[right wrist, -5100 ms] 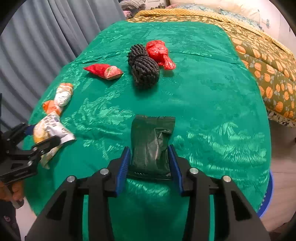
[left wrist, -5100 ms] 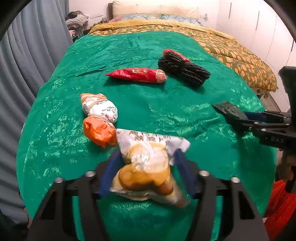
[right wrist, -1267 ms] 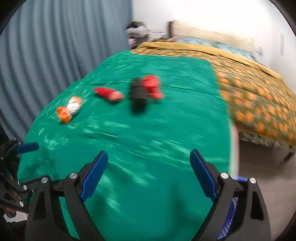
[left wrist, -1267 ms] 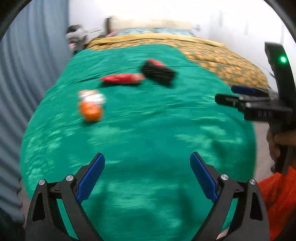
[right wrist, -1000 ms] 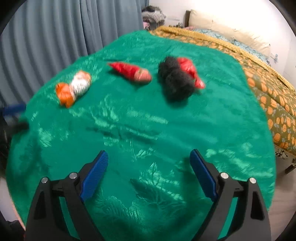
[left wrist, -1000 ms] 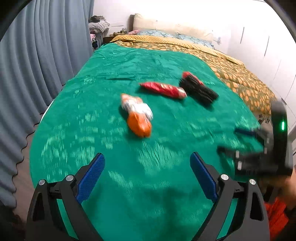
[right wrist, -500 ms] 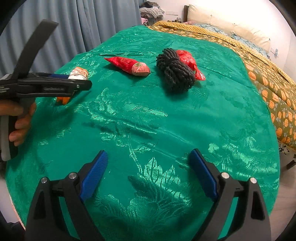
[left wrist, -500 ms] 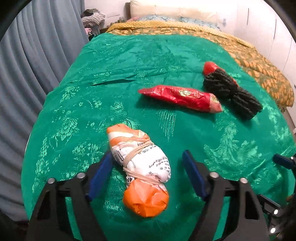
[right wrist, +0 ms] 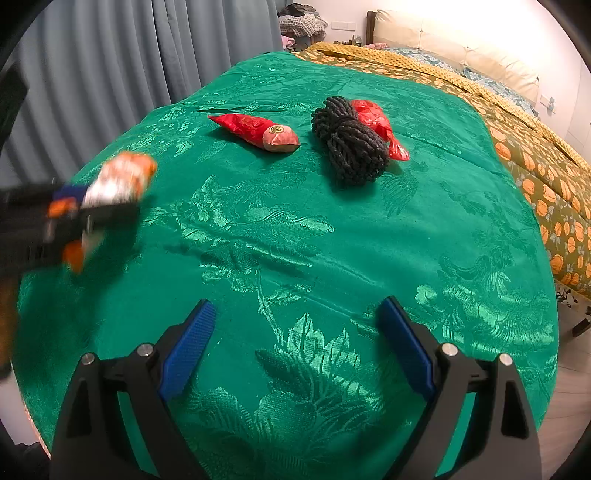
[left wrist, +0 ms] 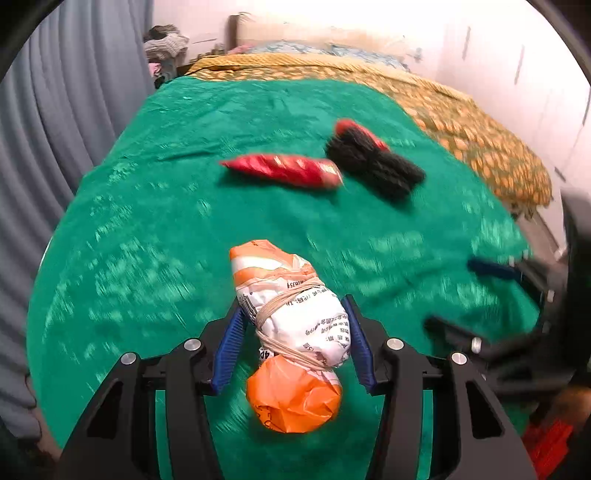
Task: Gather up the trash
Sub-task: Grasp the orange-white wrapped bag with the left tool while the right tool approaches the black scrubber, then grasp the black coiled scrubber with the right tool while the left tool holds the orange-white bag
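A white wrapper bundle [left wrist: 295, 317], tied with string and with orange ends, lies on the green bedspread [left wrist: 147, 229]. My left gripper [left wrist: 291, 306] is closing on it, both blue pads against its sides. In the right wrist view the same gripper [right wrist: 74, 218] and bundle [right wrist: 118, 181] show blurred at the left. My right gripper [right wrist: 297, 304] hangs open over bare cloth, nothing between its fingers. Farther back lie a red snack packet [right wrist: 255, 131], a black rope coil [right wrist: 349, 144] and a red plastic bag [right wrist: 373, 118] tucked behind the coil.
Grey curtains [right wrist: 110, 55] hang along the bed's left side. An orange patterned blanket [right wrist: 535, 155] covers the right and far part, with pillows [right wrist: 443, 40] at the head. A clothes pile [right wrist: 303, 22] sits beyond. Floor shows past the bed's right edge.
My left gripper has come forward and down over the tied bundle, and its jaws have narrowed onto it. The right gripper has stayed still and open.
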`<control>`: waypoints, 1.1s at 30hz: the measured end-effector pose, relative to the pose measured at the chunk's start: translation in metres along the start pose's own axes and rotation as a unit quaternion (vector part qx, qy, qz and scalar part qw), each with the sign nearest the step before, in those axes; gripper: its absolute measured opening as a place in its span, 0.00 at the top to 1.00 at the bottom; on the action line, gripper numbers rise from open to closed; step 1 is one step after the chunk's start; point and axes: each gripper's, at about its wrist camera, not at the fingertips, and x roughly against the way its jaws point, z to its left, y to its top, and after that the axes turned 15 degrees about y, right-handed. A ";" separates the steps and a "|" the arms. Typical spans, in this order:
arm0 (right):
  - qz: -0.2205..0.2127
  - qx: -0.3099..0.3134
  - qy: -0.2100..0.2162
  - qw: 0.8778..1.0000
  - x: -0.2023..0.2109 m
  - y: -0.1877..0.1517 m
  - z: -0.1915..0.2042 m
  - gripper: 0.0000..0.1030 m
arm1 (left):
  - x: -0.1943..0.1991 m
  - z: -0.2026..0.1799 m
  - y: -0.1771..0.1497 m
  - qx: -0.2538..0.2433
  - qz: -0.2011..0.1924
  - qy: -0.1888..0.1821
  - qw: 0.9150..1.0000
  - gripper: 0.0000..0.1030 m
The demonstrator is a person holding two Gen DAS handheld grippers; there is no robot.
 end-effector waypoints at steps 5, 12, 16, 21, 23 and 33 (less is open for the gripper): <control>-0.001 -0.001 0.001 1.000 0.002 0.000 0.000 0.14 | -0.011 -0.009 -0.011 -0.004 0.003 0.016 1.000 0.40; -0.017 -0.023 0.037 0.999 0.010 0.001 -0.010 0.14 | -0.020 -0.004 -0.010 0.009 0.012 0.029 0.999 0.17; -0.024 -0.020 0.027 0.999 0.014 0.015 -0.030 0.14 | -0.022 -0.001 -0.011 0.017 0.019 0.035 0.999 0.10; -0.016 0.016 -0.008 1.000 0.003 0.061 -0.051 0.14 | -0.024 0.001 -0.011 0.024 0.023 0.037 0.999 0.08; -0.010 0.029 -0.007 1.000 -0.008 0.085 -0.054 0.15 | -0.024 0.001 -0.011 0.025 0.023 0.037 0.999 0.08; 0.017 -0.010 0.003 1.000 -0.049 0.125 -0.066 0.59 | -0.025 0.001 -0.011 0.028 0.025 0.033 0.999 0.07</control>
